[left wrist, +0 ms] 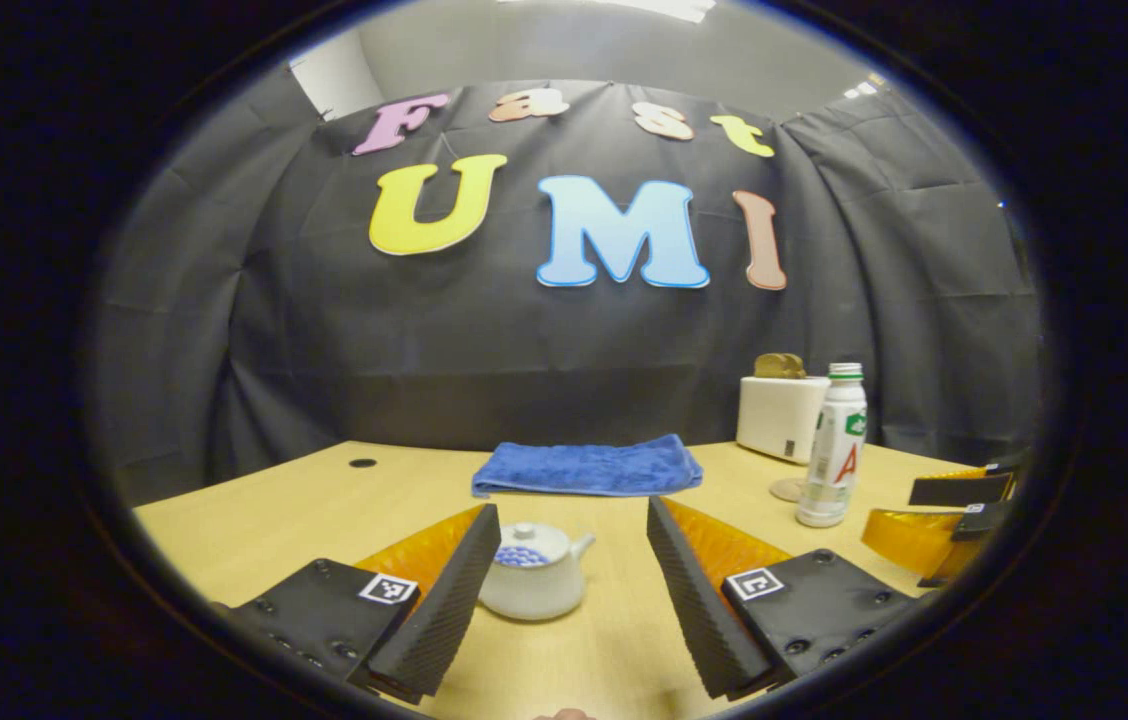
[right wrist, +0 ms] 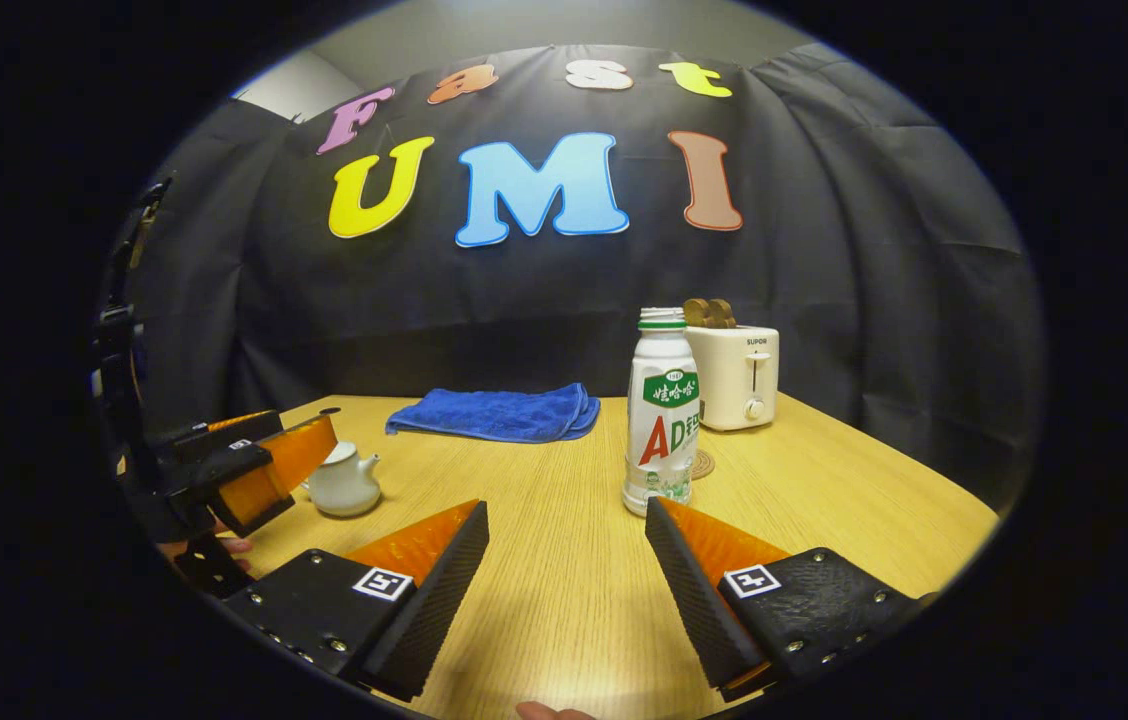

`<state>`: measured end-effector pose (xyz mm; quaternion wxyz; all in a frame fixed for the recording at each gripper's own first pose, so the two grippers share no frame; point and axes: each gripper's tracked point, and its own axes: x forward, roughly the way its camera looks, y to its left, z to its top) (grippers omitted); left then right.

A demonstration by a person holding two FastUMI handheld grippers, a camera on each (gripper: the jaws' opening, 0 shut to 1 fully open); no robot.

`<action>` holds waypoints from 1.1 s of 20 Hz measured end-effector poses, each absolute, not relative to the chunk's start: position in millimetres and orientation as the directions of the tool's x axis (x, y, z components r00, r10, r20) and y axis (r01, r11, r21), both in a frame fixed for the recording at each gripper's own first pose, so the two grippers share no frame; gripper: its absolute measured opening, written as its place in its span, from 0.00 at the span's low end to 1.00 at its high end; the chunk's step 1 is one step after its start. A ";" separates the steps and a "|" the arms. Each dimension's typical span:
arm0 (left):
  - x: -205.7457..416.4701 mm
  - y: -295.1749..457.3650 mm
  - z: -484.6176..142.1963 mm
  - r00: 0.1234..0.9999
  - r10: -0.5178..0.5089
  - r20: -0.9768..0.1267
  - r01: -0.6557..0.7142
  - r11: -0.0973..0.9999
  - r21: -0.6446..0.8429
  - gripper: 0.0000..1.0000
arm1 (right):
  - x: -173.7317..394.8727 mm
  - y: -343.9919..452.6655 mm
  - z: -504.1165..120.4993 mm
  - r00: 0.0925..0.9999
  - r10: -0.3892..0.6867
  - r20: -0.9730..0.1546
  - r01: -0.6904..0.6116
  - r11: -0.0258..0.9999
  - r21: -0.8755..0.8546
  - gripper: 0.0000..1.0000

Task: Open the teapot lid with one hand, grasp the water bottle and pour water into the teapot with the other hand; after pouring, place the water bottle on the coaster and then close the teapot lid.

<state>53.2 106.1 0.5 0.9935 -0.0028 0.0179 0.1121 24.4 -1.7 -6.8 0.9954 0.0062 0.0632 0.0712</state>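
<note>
A small white teapot (left wrist: 534,572) with its lid on stands on the wooden table (left wrist: 324,510), just ahead of my left gripper (left wrist: 572,515), which is open; the pot sits close to the left finger. The white water bottle (right wrist: 662,415) with a green cap stands upright just beyond my open right gripper (right wrist: 567,510), near its right fingertip. A round coaster (right wrist: 702,464) lies right behind the bottle. In the right gripper view the teapot (right wrist: 344,482) is at far left with the left gripper (right wrist: 299,440) beside it. In the left gripper view the bottle (left wrist: 834,450) and the right gripper (left wrist: 894,510) are at the right.
A folded blue towel (left wrist: 586,468) lies at the back middle of the table. A white toaster (right wrist: 732,375) with bread in it stands behind the bottle. A small dark hole (left wrist: 362,463) marks the table's back left. A hand (right wrist: 224,545) holds the left gripper.
</note>
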 end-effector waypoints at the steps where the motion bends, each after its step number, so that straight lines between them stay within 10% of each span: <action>1: 61.1 112.2 0.1 0.973 0.228 -0.044 -0.228 0.974 -0.003 1.00 | 25.9 -1.8 -4.7 0.983 0.142 -0.119 -0.142 0.990 0.013 0.97; 12: 106.5 143.5 -27.4 0.958 0.249 -0.144 -0.254 0.967 -0.023 0.99 | 34.4 -10.4 -2.9 0.982 0.142 -0.125 -0.142 0.990 0.016 0.97; 14: 106.3 143.0 -26.6 0.959 0.248 -0.140 -0.252 0.968 -0.008 0.87 | 36.2 -12.7 -3.4 0.982 0.140 -0.130 -0.139 0.990 0.018 0.97; 19: 114.7 137.2 -26.6 0.967 0.210 -0.143 -0.211 0.978 0.011 0.16 | 40.9 -17.1 -2.9 0.982 0.150 -0.116 -0.146 0.988 0.041 0.97; 22: 114.1 138.7 -23.4 0.973 0.192 -0.128 -0.196 0.981 -0.018 0.16 | 53.6 -21.2 1.9 0.984 0.151 -0.093 -0.145 0.987 0.065 0.97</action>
